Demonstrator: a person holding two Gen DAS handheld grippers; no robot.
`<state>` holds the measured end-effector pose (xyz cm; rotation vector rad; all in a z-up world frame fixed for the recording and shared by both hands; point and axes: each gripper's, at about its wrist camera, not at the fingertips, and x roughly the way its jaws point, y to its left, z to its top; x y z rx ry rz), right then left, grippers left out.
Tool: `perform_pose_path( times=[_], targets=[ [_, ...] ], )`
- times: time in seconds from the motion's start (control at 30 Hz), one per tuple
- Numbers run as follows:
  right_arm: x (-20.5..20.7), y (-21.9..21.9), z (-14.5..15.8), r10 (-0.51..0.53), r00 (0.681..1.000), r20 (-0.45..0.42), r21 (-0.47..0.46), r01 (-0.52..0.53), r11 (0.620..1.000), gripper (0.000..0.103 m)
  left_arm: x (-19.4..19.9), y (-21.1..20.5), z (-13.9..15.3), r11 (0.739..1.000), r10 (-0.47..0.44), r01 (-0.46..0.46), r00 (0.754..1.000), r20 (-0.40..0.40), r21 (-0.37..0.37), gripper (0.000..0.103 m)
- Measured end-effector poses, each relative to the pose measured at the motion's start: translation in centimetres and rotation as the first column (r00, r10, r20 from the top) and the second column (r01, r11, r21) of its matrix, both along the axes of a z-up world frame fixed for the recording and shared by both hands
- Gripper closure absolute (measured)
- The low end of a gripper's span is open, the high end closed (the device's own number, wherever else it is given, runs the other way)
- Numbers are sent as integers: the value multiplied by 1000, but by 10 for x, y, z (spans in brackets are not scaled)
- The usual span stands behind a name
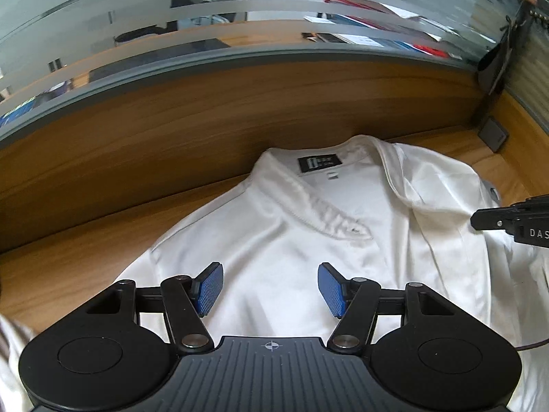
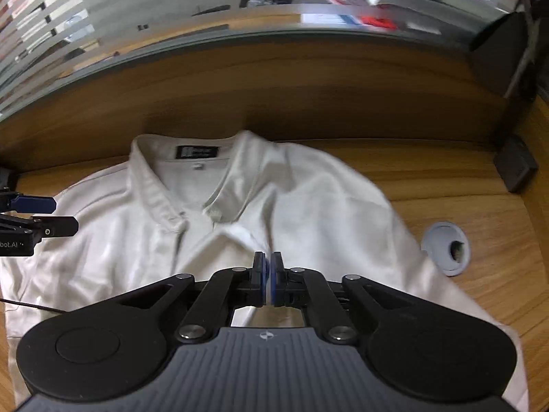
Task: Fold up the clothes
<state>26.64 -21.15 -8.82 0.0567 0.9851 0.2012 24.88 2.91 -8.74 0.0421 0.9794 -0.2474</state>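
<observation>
A white collared shirt point(image 1: 308, 213) lies front up on the wooden desk point(image 1: 85, 240), its collar with a black label point(image 1: 319, 164) toward the far partition. My left gripper point(image 1: 271, 288) hovers open over the shirt's chest, blue pads wide apart with nothing between them. In the right wrist view the same shirt point(image 2: 120, 240) has its right side lifted into a ridge that runs into my right gripper point(image 2: 268, 274), whose pads are shut on that fabric. The left gripper point(image 2: 63, 215) shows at the left edge, and the right gripper point(image 1: 480, 221) at the right edge of the left wrist view.
A wooden partition point(image 1: 240, 103) topped with striped frosted glass closes off the far side. A grey cable grommet point(image 2: 446, 249) sits in the desk right of the shirt. A dark box point(image 2: 514, 168) stands at the far right corner. A thin cable point(image 2: 31, 305) crosses the shirt's left part.
</observation>
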Motion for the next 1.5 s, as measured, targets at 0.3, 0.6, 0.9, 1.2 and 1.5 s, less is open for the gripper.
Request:
perform_pose_path(
  times=[0.3,0.6,0.9,1.2,1.5],
  targets=[
    [-47,-16,15,-35,999,7,166,33,986,79,30,-39,-7,989,-148,149,988,-34,14,39],
    [-89,-13,6,-45,998,-44,159,51,986,79,46,-87,-25,986,-159,163,984,-76,39,40],
    [-78,-21,8,-45,999,-22,156,48,987,79,48,-110,-42,976,-149,163,984,-98,146,71],
    [-24,0,2,136,991,-3,86,-136,987,71,36,-70,-7,998,-52,52,998,-21,25,96],
    [39,52,-31,396,913,-96,-94,-404,910,68,19,-23,35,986,68,-69,998,-12,-150,96]
  ],
)
